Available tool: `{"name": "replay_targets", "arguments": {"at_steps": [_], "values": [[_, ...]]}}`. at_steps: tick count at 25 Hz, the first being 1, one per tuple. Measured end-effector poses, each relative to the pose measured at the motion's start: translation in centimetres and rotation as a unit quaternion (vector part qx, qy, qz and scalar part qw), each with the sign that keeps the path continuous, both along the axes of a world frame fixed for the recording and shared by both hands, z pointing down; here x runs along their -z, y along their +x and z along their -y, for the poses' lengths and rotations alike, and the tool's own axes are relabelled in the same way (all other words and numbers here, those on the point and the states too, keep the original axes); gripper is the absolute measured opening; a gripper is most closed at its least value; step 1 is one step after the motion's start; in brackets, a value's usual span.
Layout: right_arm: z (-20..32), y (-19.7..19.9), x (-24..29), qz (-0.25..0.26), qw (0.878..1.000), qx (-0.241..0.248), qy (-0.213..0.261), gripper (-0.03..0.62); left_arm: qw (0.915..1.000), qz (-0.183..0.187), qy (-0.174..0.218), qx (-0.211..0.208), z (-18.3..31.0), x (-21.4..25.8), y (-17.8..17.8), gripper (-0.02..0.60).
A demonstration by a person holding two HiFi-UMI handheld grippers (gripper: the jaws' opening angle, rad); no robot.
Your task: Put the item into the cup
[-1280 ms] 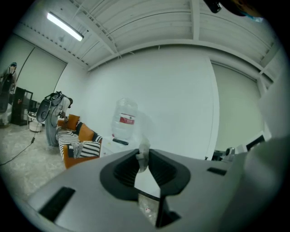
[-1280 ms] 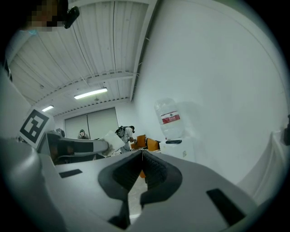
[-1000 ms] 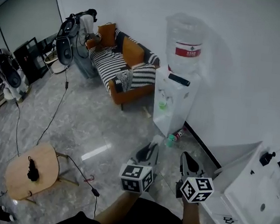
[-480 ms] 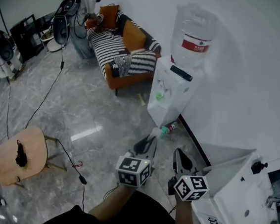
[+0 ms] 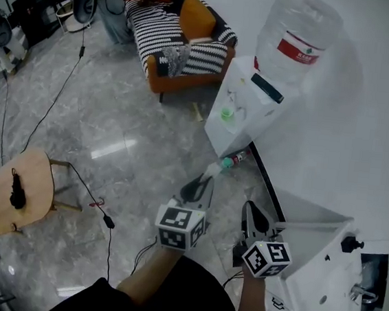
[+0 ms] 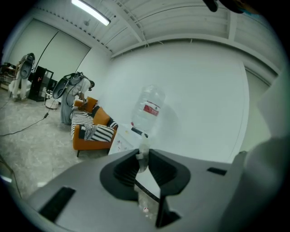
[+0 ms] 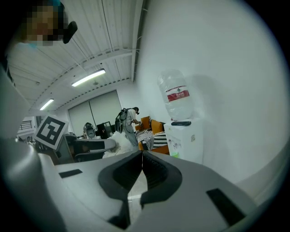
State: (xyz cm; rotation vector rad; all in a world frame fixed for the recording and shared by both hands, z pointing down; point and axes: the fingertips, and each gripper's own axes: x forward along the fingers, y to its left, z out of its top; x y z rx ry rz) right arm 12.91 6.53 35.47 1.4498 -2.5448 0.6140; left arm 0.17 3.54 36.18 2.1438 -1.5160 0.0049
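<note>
One pale, crumpled item (image 6: 143, 153) pinched between the jaws of the left gripper (image 5: 204, 181), up over the floor, well apart from the green cup (image 5: 227, 113) on the water dispenser (image 5: 247, 98). Just beside, right gripper (image 7: 141, 156), jaws pressed together on nothing.

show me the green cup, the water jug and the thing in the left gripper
green cup (image 5: 227, 113): head view, its green body
water jug (image 5: 302, 51): head view, its red label
pale item (image 6: 143, 156): left gripper view, the part pinched between the jaws
</note>
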Motion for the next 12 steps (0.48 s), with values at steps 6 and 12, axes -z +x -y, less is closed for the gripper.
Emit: {"name": "replay_targets", "arguments": {"at_steps": [6,12], "values": [[2.2,0.0,-1.8,-0.004,0.999,-0.014,-0.028,0.011,0.9996,0.003,-0.026,-0.006,2.5,-1.9,-0.7,0.064],[4.3,-2.0,-3.0,0.012,0.999,-0.005,-0.047,0.011,0.9989,0.013,-0.039,-0.023,4.7,-3.1,-1.3,0.064]]}}
